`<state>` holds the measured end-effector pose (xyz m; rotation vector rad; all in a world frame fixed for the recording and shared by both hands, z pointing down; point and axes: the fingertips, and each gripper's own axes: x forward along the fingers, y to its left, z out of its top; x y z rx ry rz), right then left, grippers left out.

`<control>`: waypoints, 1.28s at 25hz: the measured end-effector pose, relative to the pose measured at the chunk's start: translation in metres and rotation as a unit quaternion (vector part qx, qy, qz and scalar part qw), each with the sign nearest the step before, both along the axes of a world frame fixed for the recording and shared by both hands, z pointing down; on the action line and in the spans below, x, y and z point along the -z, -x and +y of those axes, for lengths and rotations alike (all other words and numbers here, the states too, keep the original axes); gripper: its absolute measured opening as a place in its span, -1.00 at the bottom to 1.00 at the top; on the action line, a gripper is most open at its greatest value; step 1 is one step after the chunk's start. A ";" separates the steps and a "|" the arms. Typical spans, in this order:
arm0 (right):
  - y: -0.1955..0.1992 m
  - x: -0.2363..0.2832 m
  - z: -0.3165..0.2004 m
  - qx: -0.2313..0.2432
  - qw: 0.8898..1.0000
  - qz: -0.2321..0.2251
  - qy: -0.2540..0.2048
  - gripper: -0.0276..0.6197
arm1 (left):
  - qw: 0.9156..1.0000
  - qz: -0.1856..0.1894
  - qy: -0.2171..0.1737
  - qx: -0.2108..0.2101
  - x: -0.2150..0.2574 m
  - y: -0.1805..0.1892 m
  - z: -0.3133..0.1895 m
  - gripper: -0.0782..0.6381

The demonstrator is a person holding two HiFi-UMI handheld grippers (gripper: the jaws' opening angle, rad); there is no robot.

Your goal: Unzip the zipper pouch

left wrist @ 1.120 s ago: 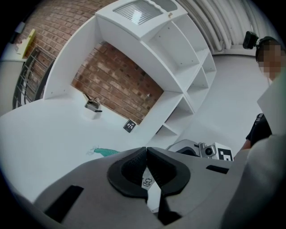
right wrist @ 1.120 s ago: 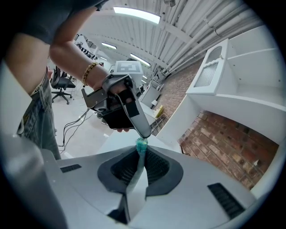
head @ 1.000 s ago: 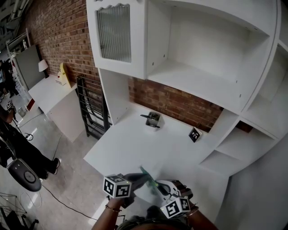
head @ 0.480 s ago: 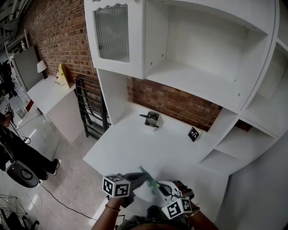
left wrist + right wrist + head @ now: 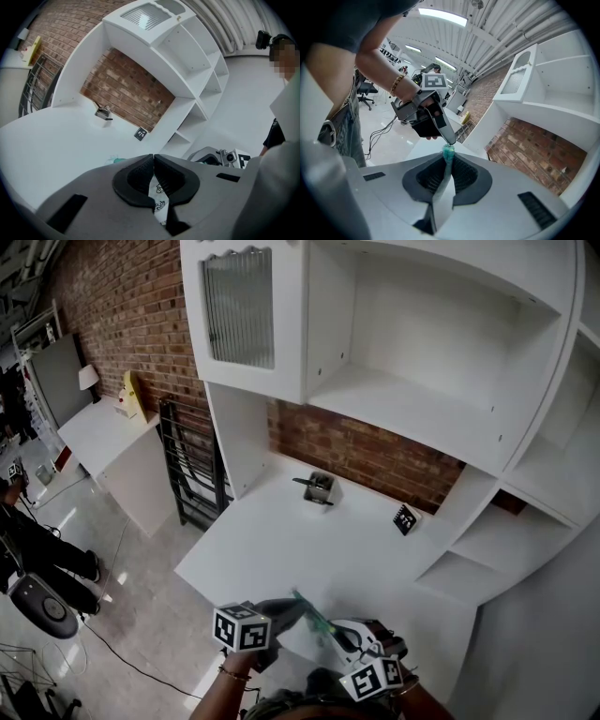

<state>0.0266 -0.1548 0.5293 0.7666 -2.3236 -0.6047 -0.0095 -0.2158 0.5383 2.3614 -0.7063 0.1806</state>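
Currently left gripper [image 5: 153,157] is clamped shut on the printed white fabric of the zipper pouch [image 5: 158,200], right gripper [image 5: 449,161] is pinched on its teal zipper end [image 5: 448,151], and the pouch is held between them at 6 o'clock in the head view, over the near edge of the white desk [image 5: 281,540].

White shelving [image 5: 441,343] against brick wall [image 5: 131,306].

The right tongs [image 5: 449,160] clamp the zipper pouch [image 5: 442,200]; left tongs [image 5: 451,139] touch its teal end [image 5: 448,151].

Rough brick wall [image 5: 366,457], matt white desk [image 5: 281,540], smooth pouch [image 5: 445,187]
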 end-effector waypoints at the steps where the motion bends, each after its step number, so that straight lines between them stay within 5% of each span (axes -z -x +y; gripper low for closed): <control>1: 0.000 0.001 0.001 0.000 1.000 -0.001 0.000 -0.82 | 1.000 0.001 0.000 0.000 0.000 0.000 0.000 -0.77; 32: -0.018 0.015 0.024 -0.009 1.000 -0.015 -0.012 -0.82 | 0.999 -0.016 -0.017 0.045 -0.001 0.008 -0.004 -0.77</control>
